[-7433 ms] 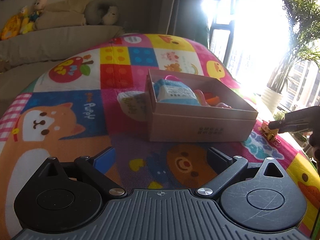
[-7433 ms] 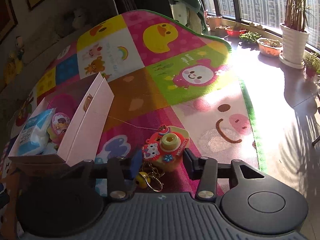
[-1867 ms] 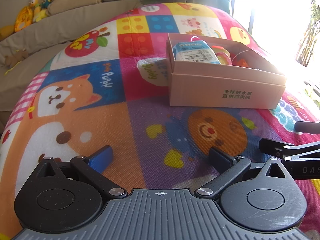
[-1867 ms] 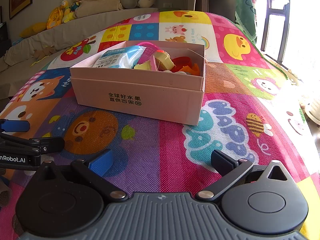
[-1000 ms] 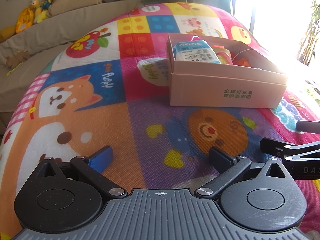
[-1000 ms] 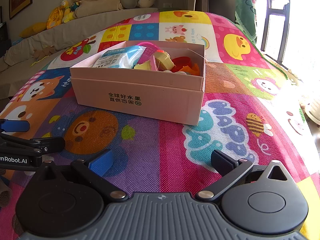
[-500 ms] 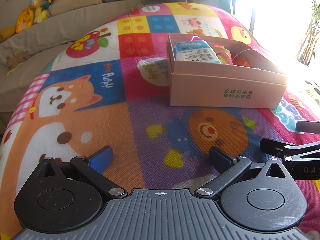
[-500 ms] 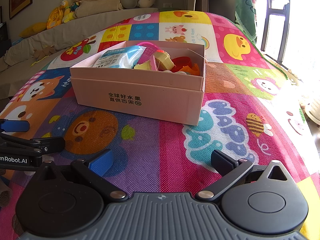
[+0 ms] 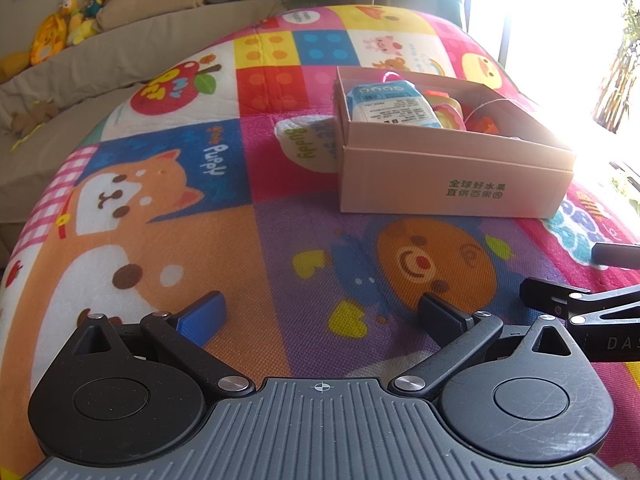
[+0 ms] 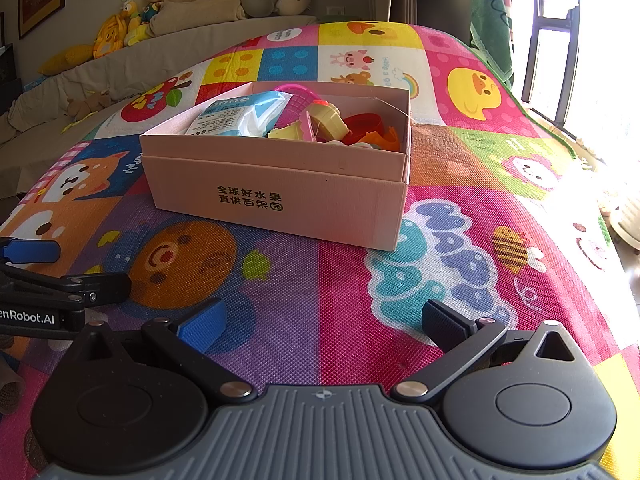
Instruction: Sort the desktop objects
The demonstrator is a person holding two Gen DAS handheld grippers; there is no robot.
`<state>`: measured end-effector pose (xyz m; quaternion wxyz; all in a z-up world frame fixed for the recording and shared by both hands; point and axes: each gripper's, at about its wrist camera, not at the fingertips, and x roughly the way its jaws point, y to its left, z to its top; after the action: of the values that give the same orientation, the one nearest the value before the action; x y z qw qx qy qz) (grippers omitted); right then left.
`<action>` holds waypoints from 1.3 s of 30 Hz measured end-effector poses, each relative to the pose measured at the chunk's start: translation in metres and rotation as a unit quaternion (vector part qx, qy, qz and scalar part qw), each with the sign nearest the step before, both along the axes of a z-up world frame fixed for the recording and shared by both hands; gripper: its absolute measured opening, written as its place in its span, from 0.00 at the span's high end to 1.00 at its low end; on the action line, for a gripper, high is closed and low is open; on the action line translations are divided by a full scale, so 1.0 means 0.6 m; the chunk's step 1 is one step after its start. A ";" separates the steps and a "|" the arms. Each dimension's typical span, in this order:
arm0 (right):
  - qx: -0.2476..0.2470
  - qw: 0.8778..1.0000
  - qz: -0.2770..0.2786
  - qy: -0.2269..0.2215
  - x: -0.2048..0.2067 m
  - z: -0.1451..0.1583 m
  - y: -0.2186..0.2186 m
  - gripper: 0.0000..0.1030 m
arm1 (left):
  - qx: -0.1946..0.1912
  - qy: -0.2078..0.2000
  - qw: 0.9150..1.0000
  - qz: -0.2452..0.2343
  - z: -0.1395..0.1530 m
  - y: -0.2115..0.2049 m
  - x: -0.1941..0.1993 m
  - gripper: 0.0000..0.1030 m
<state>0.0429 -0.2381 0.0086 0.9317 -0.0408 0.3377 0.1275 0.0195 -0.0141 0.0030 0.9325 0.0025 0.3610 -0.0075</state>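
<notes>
A pink cardboard box (image 9: 452, 184) (image 10: 280, 192) stands on the colourful play mat. It holds a blue tissue pack (image 9: 390, 104) (image 10: 240, 114), a pink basket (image 10: 296, 104), yellow and orange toys (image 10: 332, 124). My left gripper (image 9: 320, 314) is open and empty, low over the mat in front of the box. My right gripper (image 10: 320, 322) is open and empty, beside the left one. Each gripper shows at the edge of the other's view: the right gripper's fingers (image 9: 560, 300) and the left gripper's fingers (image 10: 80, 284).
The play mat (image 9: 200, 240) (image 10: 460, 260) covers the whole surface. A beige sofa with plush toys (image 10: 132, 20) runs along the back. A bright window and potted plants are on the right, past the mat's edge (image 10: 560, 128).
Nothing has moved in the last two seconds. Earlier the toy camera keychain lay on the mat in front of my right gripper; it is no longer on the mat.
</notes>
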 end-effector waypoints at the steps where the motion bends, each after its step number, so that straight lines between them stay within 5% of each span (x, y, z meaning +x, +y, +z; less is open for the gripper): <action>1: 0.000 1.000 0.000 0.000 0.000 0.000 0.000 0.00 | 0.000 0.000 1.000 0.000 0.000 0.000 0.000 0.00; 39: 0.000 1.000 0.000 0.000 -0.001 0.000 -0.001 0.00 | -0.003 -0.002 1.000 0.000 0.000 0.002 0.001 0.00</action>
<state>0.0422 -0.2386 0.0089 0.9317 -0.0409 0.3376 0.1273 0.0200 -0.0130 0.0031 0.9331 -0.0002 0.3595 -0.0088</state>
